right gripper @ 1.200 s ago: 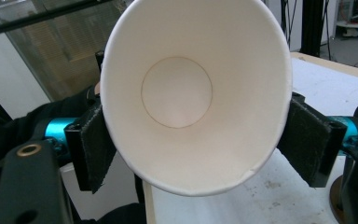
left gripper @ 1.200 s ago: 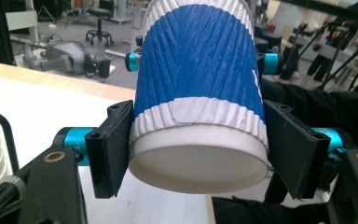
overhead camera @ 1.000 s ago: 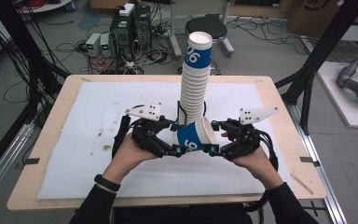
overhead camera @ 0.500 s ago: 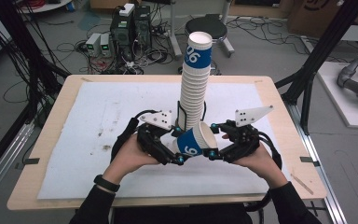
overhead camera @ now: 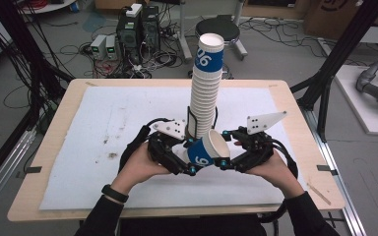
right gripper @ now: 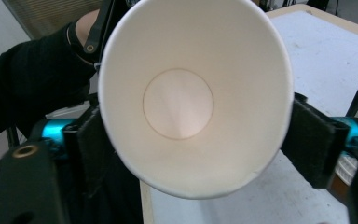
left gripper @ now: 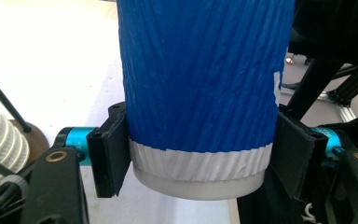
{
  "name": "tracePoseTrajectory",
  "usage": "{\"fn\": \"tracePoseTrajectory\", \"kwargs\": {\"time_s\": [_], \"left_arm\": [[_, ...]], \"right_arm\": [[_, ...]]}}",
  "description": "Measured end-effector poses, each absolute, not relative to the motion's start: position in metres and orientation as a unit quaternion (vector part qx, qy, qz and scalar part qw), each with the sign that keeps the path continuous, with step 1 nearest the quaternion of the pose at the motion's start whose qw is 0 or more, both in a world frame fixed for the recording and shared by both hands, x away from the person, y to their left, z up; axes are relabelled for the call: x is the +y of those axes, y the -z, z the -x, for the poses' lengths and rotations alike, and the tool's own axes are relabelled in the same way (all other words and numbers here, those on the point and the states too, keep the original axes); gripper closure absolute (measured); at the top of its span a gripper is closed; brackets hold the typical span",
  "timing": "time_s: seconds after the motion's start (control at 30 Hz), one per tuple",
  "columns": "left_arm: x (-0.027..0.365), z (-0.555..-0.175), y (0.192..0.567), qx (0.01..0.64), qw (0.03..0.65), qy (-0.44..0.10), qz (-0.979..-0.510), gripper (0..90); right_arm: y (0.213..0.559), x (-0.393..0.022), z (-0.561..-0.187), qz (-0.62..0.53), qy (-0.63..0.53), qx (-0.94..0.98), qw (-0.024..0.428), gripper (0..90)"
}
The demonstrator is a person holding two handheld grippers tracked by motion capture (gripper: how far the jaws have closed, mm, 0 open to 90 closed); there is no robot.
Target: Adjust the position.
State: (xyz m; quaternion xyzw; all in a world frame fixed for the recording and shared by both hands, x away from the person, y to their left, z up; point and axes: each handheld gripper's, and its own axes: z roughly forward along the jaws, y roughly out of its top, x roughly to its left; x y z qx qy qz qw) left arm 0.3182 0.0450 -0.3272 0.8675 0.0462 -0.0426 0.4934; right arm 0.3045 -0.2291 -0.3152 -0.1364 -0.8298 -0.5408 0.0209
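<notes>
Cup [overhead camera: 207, 149] in blue and white lies tilted between our two claws, above the white mat [overhead camera: 103, 123] near the worktop's [overhead camera: 54, 128] front edge, its open mouth toward our right claw [overhead camera: 225, 162]. Our left claw [overhead camera: 189, 164] is clamped on the cup's base end. The right claw's jaws have just been opening; its pads stand beside the rim, and we cannot tell whether they touch. The tall cup stack [overhead camera: 204, 93] rises just behind.
</notes>
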Motion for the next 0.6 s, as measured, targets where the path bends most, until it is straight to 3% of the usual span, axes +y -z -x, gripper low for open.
{"fn": "tracePoseTrajectory", "kwargs": {"time_s": [0.33, 0.6], "left_arm": [[0.053, -0.32, 0.324, 0.041, 0.559, 0.055, -0.827, 29.5], [0.058, -0.323, 0.323, 0.04, 0.571, 0.063, -0.818, 29.5]], "right_arm": [[0.309, -0.234, -0.302, 0.139, 0.585, -0.799, 0.025, 16.7], [0.305, -0.236, -0.299, 0.141, 0.6, -0.787, 0.013, 16.8]]}}
